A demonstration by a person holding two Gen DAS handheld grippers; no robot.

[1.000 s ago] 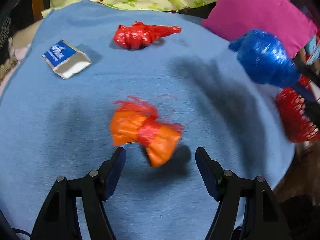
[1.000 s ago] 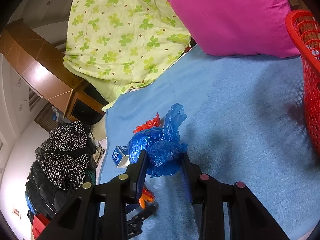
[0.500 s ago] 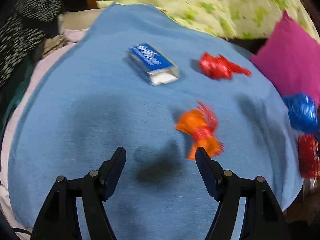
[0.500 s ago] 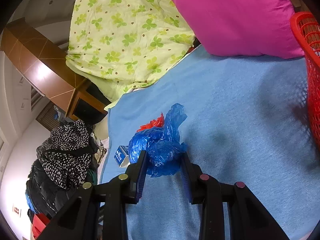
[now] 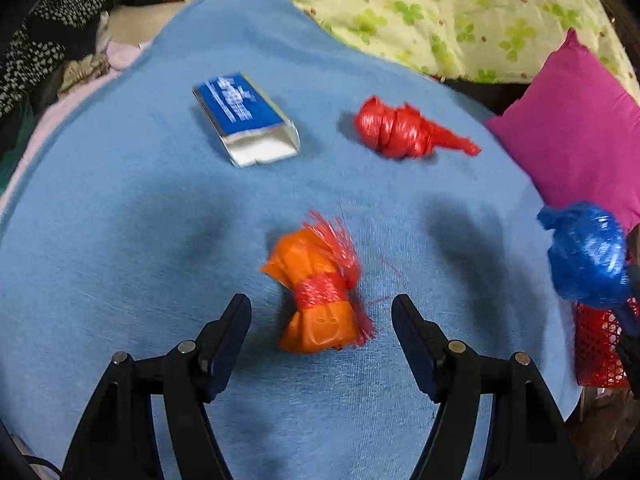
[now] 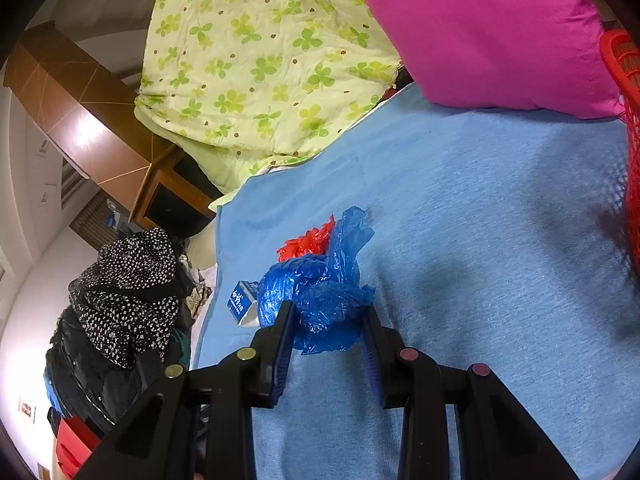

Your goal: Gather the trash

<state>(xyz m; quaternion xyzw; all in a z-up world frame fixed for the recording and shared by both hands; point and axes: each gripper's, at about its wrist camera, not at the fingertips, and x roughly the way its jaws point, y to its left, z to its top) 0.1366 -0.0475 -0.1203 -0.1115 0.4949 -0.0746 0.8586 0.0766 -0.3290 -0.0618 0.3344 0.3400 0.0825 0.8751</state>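
left gripper (image 5: 321, 309) above the blue blanket (image 5: 120, 240), jaws apart and clear of everything. the orange wrapper bundle (image 5: 318, 298) lies on the blanket between the two fingertips, nearer the left finger, touching neither. its long axis runs from upper left to lower right in the left wrist view, roughly along the line the gripper points, with a red band around its middle and a red fringe on its right side. beyond the bundle lie a blue and white carton (image 5: 246, 118), open end toward the gripper, and a red knotted bag (image 5: 404, 130), tail pointing right. right gripper (image 6: 326, 320), jaws clamped on a crumpled blue plastic bag (image 6: 320, 288), which is lifted off the blanket; a red basket (image 6: 632, 140) stands at the blanket's right edge.
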